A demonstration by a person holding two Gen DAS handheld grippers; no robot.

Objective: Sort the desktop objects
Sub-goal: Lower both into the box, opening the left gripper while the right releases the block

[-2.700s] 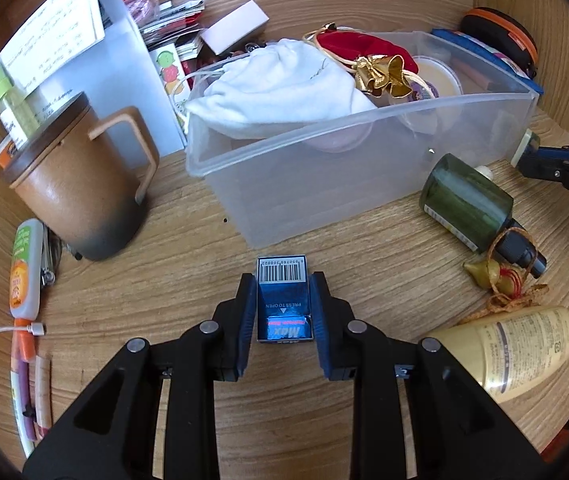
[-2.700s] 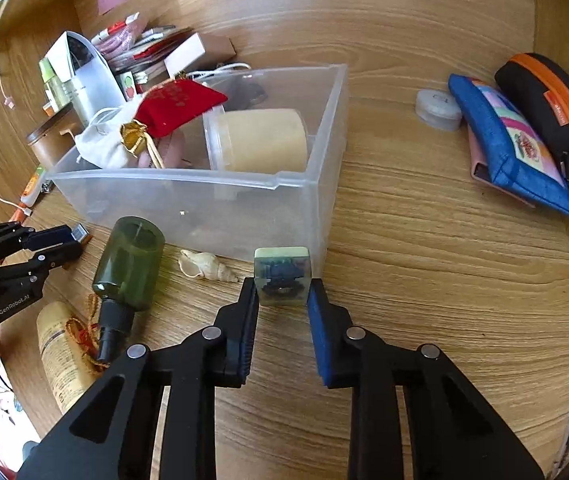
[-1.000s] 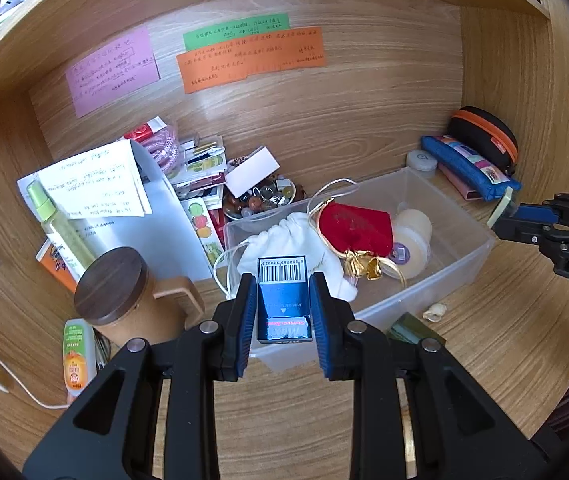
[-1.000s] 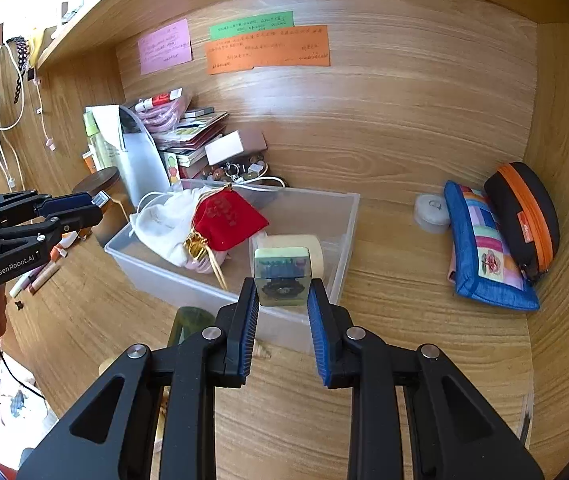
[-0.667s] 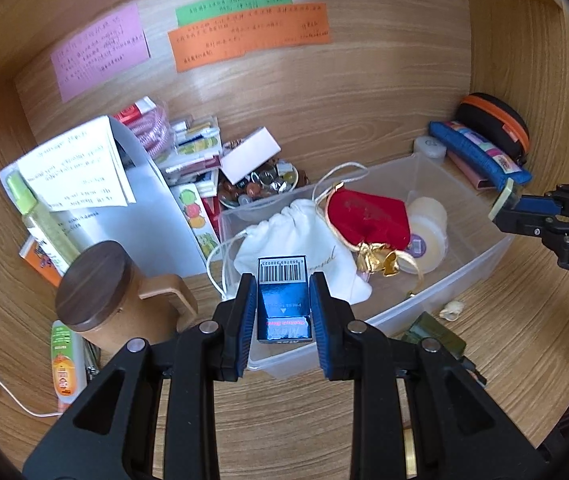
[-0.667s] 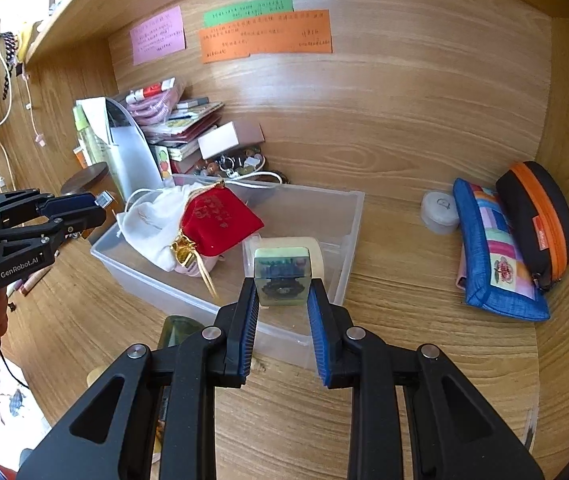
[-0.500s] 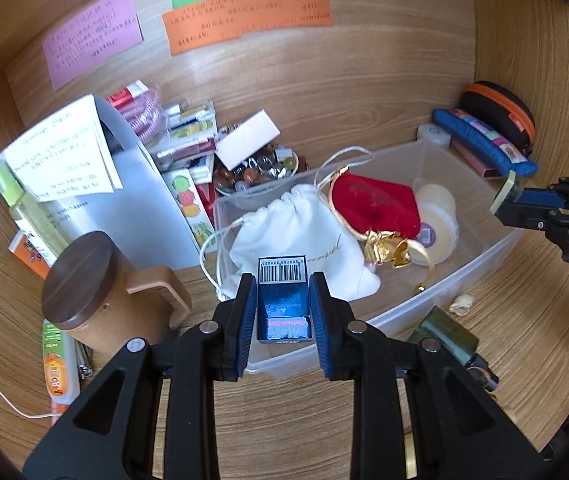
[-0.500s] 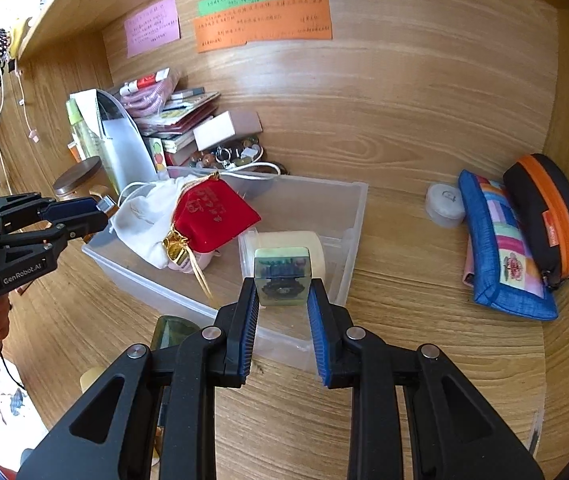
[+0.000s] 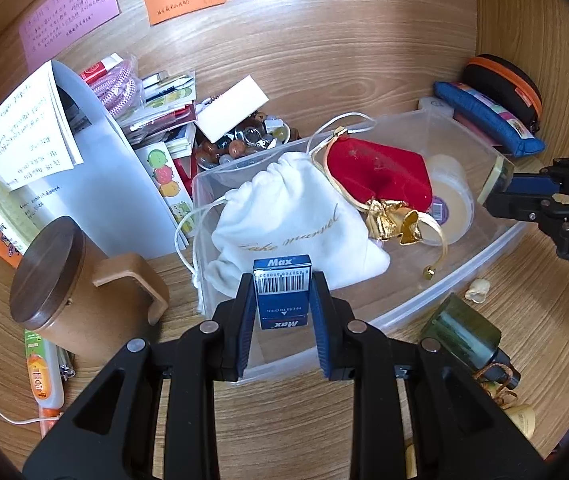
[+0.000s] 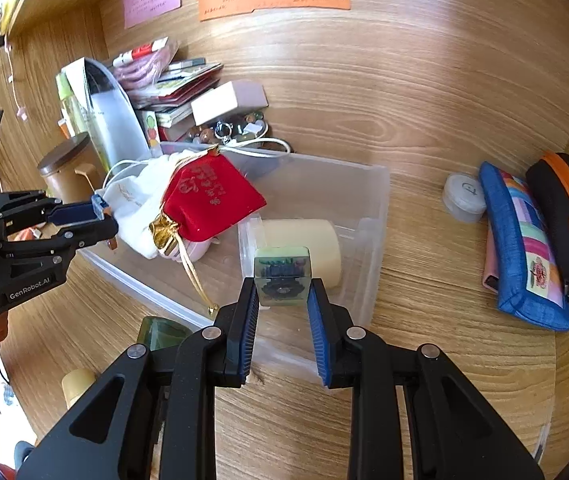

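Note:
My left gripper is shut on a small blue Max box and holds it above the near left end of the clear plastic bin. My right gripper is shut on a small translucent green case above the bin's right end. In the bin lie a white drawstring pouch, a red velvet pouch and a cream tape roll. Each gripper shows in the other's view: the right one at the right edge, the left one at the left.
A brown lidded mug, a white file holder and a pile of small items stand left of and behind the bin. A green bottle and a shell lie in front. A blue pouch, an orange-trimmed case and a small round tub lie at the right.
Both grippers lifted their items off the desk and have moved forward and down over the bin, which now looks larger and closer. Both grips are unchanged.

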